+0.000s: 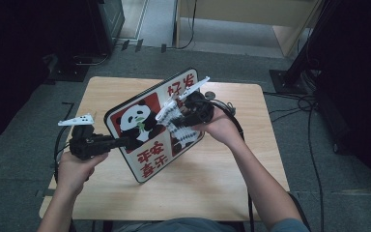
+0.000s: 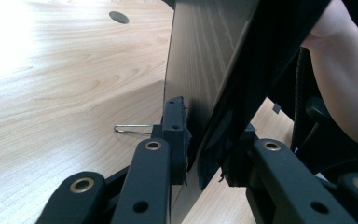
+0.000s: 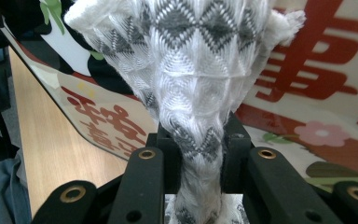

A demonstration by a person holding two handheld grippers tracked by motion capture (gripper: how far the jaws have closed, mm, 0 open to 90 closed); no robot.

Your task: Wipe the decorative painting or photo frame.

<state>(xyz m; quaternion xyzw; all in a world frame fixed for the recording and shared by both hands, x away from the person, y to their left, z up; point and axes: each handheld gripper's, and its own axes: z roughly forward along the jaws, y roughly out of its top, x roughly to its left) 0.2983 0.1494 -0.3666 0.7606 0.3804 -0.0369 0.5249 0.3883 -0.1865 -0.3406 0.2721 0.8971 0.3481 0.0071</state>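
High view: the panda board, a flat square sign with red characters, is held tilted above the wooden table, its lower corner near the tabletop. The left gripper pinches the board's left edge; in the left gripper view its jaws are clamped on the thin panel, pads pressed to both faces. To the right of that grip, the right gripper holds a white cloth with grey diamond pattern against the board's printed face; in the right gripper view the jaws are squeezed on the bunched cloth, which fans out above them in front of the red characters.

Risks, as I judge them: the board hangs from one narrow edge grip, so pressure from the cloth could twist it out of the left jaws or swing the lower corner down onto the table. The cloth is gathered into a thin neck between the right jaws and could slip free under a hard rub. A small metal clip lies on the table beside the board's lower edge and could be knocked.

No container is in sight.
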